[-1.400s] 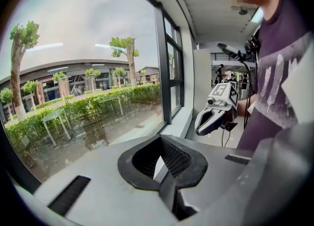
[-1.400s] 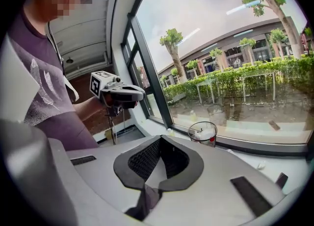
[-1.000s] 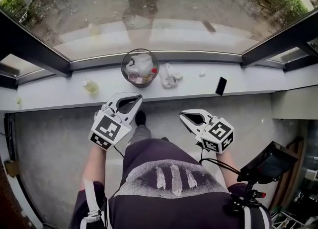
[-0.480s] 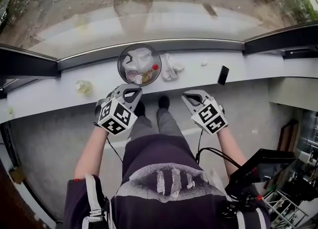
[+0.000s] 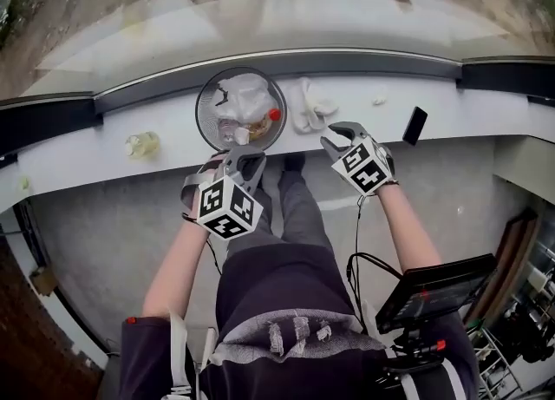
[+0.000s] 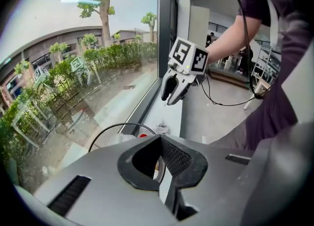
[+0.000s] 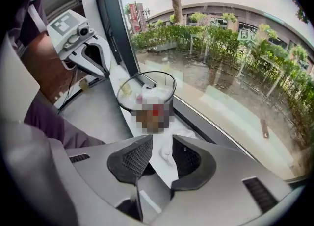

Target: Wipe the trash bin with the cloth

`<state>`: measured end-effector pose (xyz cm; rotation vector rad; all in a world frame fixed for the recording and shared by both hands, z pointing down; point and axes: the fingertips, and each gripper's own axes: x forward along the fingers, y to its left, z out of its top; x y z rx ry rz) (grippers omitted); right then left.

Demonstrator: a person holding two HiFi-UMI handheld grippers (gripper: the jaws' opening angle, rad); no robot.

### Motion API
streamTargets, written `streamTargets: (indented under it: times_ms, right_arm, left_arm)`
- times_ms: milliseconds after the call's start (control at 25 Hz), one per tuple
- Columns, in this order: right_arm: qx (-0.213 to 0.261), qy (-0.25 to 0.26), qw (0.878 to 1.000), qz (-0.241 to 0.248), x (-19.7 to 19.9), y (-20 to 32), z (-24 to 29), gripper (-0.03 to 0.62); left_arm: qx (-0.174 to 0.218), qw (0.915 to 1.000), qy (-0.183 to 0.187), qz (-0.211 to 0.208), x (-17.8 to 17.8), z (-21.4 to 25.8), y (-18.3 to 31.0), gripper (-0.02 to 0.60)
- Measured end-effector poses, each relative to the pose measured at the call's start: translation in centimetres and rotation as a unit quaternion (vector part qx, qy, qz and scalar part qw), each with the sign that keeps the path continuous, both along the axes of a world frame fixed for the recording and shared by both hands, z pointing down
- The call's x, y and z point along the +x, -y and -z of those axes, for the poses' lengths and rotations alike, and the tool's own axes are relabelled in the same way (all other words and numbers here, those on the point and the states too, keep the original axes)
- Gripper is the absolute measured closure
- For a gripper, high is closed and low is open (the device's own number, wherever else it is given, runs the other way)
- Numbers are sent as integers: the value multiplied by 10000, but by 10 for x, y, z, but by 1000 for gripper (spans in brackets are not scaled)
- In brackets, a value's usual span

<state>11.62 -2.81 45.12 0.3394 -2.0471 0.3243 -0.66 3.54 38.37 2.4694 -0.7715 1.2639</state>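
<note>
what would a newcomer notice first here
The mesh trash bin, full of rubbish, stands on the white window ledge, with a crumpled white cloth just right of it. Near them, the left hand-held gripper is shut. The right hand-held gripper, aimed at the cloth, has just been opening its jaws with nothing between them.

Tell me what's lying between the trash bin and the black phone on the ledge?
The white cloth, crumpled right beside the trash bin, then a small white scrap nearer the black phone. The head view shows it.
</note>
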Motion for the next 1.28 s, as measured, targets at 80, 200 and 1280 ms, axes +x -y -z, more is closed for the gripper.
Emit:
streamTargets:
  times_ms: [80,200,1280]
  right_arm:
    - [-42,-201,9998,72,3,12,-30,432]
    - [-94,-610,9975,352,5,22,-77,357]
    - [-443,-813,9952,322,-7,63,-202,494]
  left_arm:
    - [4,10000,-3,36,7,-11,8,583]
    - [-124,9991,-366,197,18,-21,12,583]
    - [405,9989,-237,-28,-42,-11,16,583]
